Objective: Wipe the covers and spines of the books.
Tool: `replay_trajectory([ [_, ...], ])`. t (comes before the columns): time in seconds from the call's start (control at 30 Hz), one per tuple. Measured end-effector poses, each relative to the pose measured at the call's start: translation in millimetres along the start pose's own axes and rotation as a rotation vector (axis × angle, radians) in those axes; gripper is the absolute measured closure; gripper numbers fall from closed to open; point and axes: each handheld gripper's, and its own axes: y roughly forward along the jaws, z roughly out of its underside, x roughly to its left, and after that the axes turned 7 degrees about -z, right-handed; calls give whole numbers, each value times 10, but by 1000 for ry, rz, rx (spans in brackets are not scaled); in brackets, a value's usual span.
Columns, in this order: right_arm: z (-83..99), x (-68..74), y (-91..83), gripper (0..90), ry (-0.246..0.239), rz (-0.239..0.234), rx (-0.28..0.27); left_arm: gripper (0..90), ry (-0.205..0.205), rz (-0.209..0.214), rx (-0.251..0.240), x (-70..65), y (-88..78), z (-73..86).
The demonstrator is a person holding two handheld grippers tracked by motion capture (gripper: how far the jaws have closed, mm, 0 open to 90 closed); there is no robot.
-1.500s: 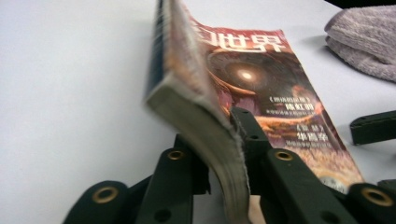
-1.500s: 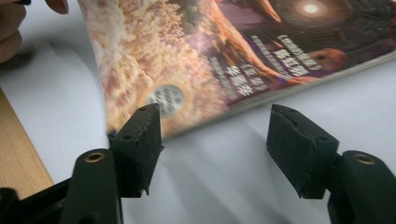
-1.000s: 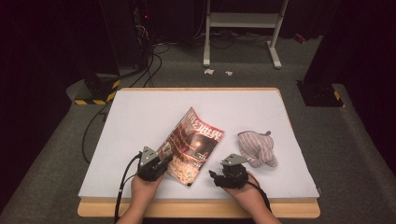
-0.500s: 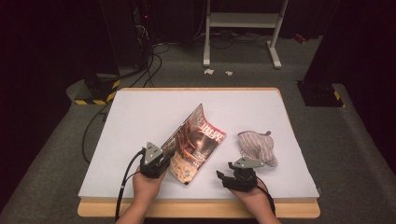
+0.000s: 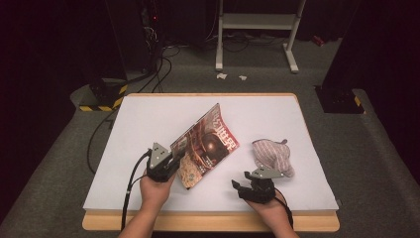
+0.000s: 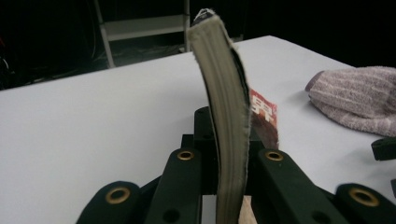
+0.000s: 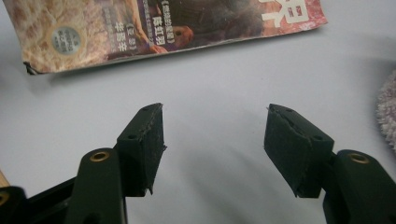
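Note:
A magazine (image 5: pixel 210 144) with a dark red cover stands tilted on the white table sheet (image 5: pixel 148 119). Its right edge rests on the sheet and its left edge is raised. My left gripper (image 5: pixel 167 166) is shut on that raised edge; in the left gripper view the page block (image 6: pixel 224 116) rises between the jaws of the left gripper (image 6: pixel 229 156). My right gripper (image 5: pixel 243 186) hovers near the table's front edge, to the right of the magazine. Its jaws stand open with nothing between them, as the right gripper view shows (image 7: pixel 215 140), and the magazine cover (image 7: pixel 154 28) lies beyond them.
A crumpled striped pinkish cloth (image 5: pixel 272 156) lies right of the magazine, just beyond my right gripper, and shows in the left gripper view (image 6: pixel 355 100). The table's wooden front edge (image 5: pixel 208 223) is close to both hands. Cables and a white stand sit on the floor behind.
My left gripper has risen with the magazine's left edge, so the magazine stands steeper than a second ago. The right gripper has barely shifted.

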Motion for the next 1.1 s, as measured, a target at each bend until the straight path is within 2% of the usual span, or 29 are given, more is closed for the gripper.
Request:
replay_trajectory([
  [0.2,-3,-2,1,382,3,1,-3,839,-17,0,-36,75,-34,-122],
  [0.47,-5,0,15,390,2,4,0,840,-25,-23,-80,171,-80,-239],
  [0.67,-5,4,20,390,0,6,-1,841,-19,-67,-104,309,-109,-301],
  [0.9,-5,13,28,390,0,5,0,840,-33,-127,-117,553,-129,-311],
  [1.03,-4,17,41,391,-3,4,3,840,-32,-116,-120,568,-163,-266],
  [1.1,-5,24,52,393,-3,3,6,839,-43,-94,-129,547,-177,-235],
])
